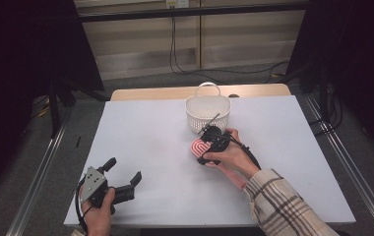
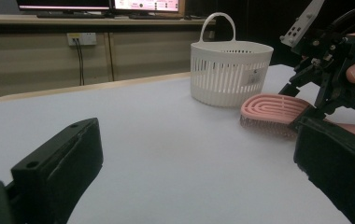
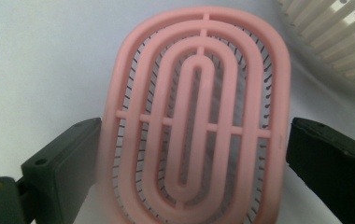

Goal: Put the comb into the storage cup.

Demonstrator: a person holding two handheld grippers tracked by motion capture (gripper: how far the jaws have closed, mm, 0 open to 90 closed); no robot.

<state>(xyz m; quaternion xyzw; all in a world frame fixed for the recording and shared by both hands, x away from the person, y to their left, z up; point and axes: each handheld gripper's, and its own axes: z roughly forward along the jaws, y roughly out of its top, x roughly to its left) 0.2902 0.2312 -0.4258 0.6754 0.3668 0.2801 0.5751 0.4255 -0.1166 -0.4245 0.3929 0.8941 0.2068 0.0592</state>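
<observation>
A pink oval hairbrush [image 1: 198,146] lies back-up on the white table, just in front of a white slotted basket [image 1: 207,118]. My right gripper [image 1: 204,145] comes down on the brush from the person's side. In the right gripper view its two black jaws stand against the long sides of the brush [image 3: 199,116], shut on it. The left gripper view shows the brush [image 2: 271,108] resting on its bristles, with the right gripper [image 2: 308,100] over its near end. My left gripper [image 1: 124,169] stays at the front left, open and holding nothing.
The basket [image 2: 231,74] has an upright handle and stands at the table's far middle; its rim [image 3: 334,32] shows close to the brush. Bare white tabletop [image 1: 145,132] spreads between the two grippers. Metal rails run down both sides of the table.
</observation>
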